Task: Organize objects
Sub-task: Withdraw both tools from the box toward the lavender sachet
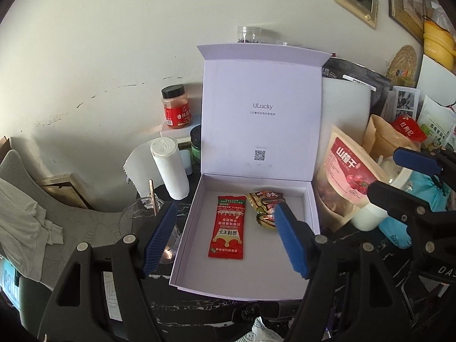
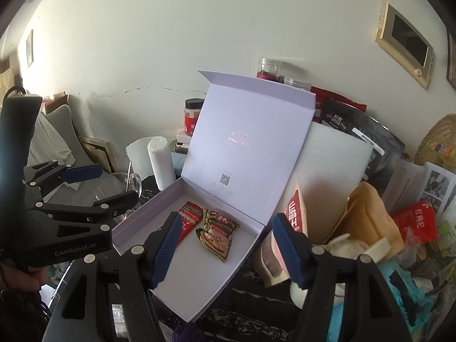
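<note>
Both claws, left (image 1: 225,238) and right (image 2: 228,252), are spread and empty above the box (image 1: 310,205). A red packet (image 1: 228,228) and a gold packet (image 1: 263,205) lie inside it, below them.

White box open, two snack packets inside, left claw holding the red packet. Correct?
Not quite. The left claw is open and holds nothing; the red packet lies flat in the white box beside the gold packet, as the left wrist view shows. The rest is right.
</note>
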A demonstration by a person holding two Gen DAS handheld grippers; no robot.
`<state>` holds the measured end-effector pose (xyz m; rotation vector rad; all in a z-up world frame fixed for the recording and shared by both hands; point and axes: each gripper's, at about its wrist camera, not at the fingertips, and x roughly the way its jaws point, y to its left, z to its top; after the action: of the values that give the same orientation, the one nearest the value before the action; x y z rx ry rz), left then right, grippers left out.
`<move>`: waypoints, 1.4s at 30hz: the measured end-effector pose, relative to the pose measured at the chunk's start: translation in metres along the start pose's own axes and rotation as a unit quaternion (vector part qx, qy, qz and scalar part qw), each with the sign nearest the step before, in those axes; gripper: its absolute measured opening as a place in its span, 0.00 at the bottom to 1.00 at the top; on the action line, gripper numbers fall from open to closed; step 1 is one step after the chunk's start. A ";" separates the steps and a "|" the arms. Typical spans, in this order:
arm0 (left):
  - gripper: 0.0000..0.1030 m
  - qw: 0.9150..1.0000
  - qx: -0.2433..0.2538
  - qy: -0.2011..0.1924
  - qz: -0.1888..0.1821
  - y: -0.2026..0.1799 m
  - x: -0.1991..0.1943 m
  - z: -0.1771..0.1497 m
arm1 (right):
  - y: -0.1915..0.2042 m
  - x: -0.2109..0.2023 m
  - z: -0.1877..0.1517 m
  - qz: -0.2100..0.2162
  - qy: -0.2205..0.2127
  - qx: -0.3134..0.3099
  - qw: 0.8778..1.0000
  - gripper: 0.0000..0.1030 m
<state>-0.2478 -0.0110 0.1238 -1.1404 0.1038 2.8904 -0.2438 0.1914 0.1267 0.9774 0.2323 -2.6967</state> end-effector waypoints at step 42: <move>0.79 0.999 0.029 -0.028 -0.016 -0.023 -0.147 -0.122 | 0.040 -0.110 -0.113 0.009 -0.014 -0.008 1.000 0.71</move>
<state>-0.0560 0.0019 0.1338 -1.0415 0.1638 2.8681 -0.0820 0.2007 0.1091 0.9331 0.2385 -2.6861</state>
